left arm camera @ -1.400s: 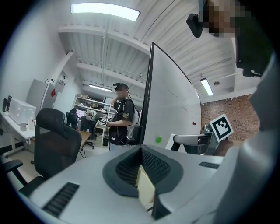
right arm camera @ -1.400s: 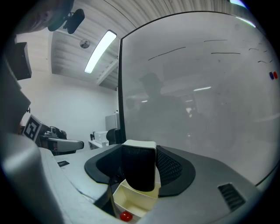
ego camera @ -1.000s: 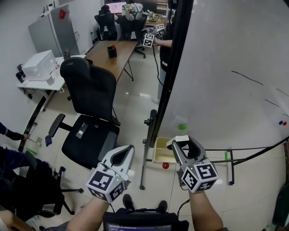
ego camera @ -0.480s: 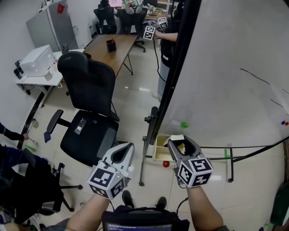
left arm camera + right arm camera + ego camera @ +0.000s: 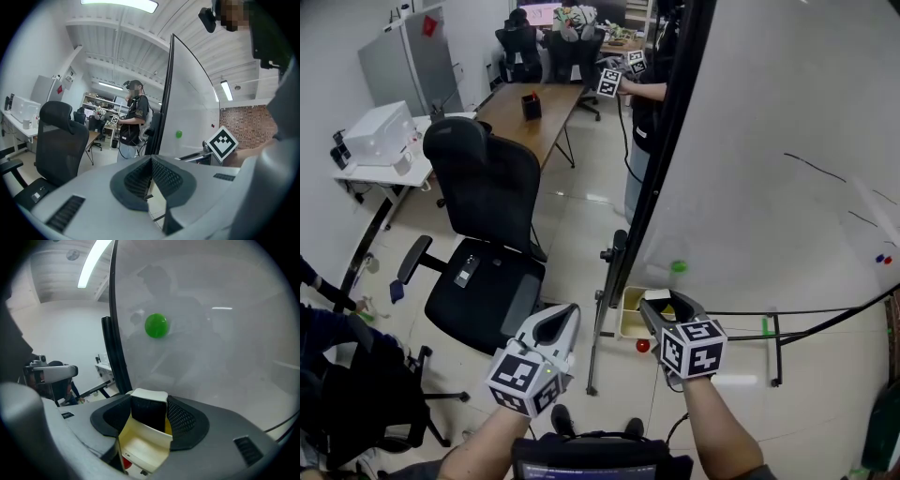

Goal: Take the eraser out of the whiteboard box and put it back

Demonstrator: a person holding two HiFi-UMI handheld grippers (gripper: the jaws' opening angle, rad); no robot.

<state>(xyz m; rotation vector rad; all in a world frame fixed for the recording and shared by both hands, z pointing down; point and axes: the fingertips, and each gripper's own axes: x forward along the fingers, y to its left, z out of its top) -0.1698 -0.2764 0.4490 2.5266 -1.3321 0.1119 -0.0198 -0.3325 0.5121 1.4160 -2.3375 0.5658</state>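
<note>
Eraser (image 5: 148, 417) front and centre in the right gripper view: we have it upright, white back on top and black felt facing us. It is pinched between the jaws of our right gripper (image 5: 149, 406), which stand wide around it. Straight below, at 6 o'clock, the cream box (image 5: 140, 448) lies open. The eraser's lower edge hangs over its far wall, and we cannot tell whether they touch. Up at 12 o'clock a green magnet (image 5: 156, 326) sticks to the whiteboard (image 5: 220, 362).

Over to the left gripper view: our left gripper (image 5: 150, 161) has its jaws pressed together with nothing in them. A black office chair (image 5: 58, 140) fills 9 o'clock, and a person (image 5: 132, 117) stands past the board's edge at 12.

Head view now: left gripper (image 5: 560, 323) at 7 o'clock, right gripper (image 5: 667, 304) at 6. Its tips are just beside the box (image 5: 628, 323), which lies at their 9 o'clock by the foot of the whiteboard (image 5: 769, 141). A small red round thing (image 5: 643, 345) lies just below the box.
</note>
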